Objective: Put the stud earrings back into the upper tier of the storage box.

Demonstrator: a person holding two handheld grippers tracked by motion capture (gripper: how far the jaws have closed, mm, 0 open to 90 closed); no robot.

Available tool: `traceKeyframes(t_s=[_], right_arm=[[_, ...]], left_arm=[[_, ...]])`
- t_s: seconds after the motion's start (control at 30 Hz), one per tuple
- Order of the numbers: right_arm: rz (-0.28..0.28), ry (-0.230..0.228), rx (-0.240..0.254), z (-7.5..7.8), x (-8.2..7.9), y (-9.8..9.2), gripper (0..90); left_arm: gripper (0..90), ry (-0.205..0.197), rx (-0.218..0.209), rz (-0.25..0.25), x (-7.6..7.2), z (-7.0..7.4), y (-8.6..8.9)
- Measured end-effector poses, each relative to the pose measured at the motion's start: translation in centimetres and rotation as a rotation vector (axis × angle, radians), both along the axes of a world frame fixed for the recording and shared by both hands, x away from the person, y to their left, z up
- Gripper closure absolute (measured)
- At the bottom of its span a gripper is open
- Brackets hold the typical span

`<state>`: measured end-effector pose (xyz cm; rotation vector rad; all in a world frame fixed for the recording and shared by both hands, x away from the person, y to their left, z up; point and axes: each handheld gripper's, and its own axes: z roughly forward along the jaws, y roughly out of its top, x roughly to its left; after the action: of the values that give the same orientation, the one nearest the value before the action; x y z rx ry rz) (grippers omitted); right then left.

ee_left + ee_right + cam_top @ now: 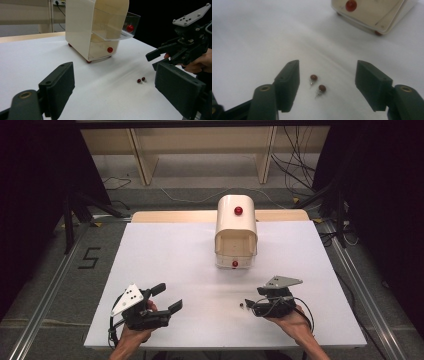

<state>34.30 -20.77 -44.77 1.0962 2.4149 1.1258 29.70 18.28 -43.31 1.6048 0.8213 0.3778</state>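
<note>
The wide white bench (165, 270) carries it all, and at twelve o'clock on it stands the cream plastic mini chest with two clear drawers and red ball knobs (236, 232). In the left gripper view the upper clear drawer (117, 27) is pulled out past the cream shell while the lower drawer sits flush, its red knob (109, 49) facing the person. Down at seven o'clock, the left tongs (167, 298) hover low over bare bench with the jaws spread wide and nothing between them, well apart from the action. At five o'clock, the right tongs (248, 304) point toward nine o'clock, also gaping open and empty. And here is the prize: the pair of small dark-red ball stud earrings with thin metal posts (318, 83), lying on the bench side by side, just ahead of the right tongs and squarely in the gap between the two black jaws in the right gripper view; from above they are a tiny speck (242, 305) just at the jaw tips. My read: the drawer is ready and waiting, so the opening looks done, but the pick-up has not begun, as neither stud is gripped. What seems left is closing on the studs, carrying them up to twelve o'clock, dropping them in the open drawer, then pushing it shut.
</note>
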Motion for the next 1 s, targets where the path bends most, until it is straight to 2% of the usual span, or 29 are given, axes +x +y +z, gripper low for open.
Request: traceKeyframes(t_s=[0.07,0.17,0.5,0.7,0.87,1.0], right_arm=[[0.000,0.008,-0.008,-0.1,0.1,0.1,40.5],[0.013,0.040,-0.050,-0.8,0.5,0.5,45.4],[0.045,0.099,-0.107,-1.6,1.1,1.2,51.8],[0.064,0.111,-0.166,-2.3,1.5,1.7,58.7],[0.070,0.110,-0.186,-2.6,1.6,1.9,65.5],[0.072,0.109,-0.214,-2.8,1.5,2.2,74.6]], left_arm=[[15.8,0.000,-0.001,0.000,0.0,0.0,0.0],[15.8,0.000,0.000,-0.001,0.0,0.0,0.0],[15.8,0.003,0.002,-0.004,0.0,0.0,-0.1],[15.8,0.002,0.005,-0.006,0.0,0.0,-0.1],[15.9,0.003,0.006,-0.008,0.0,0.0,-0.1],[16.0,0.002,0.004,-0.006,0.0,0.0,-0.1]])
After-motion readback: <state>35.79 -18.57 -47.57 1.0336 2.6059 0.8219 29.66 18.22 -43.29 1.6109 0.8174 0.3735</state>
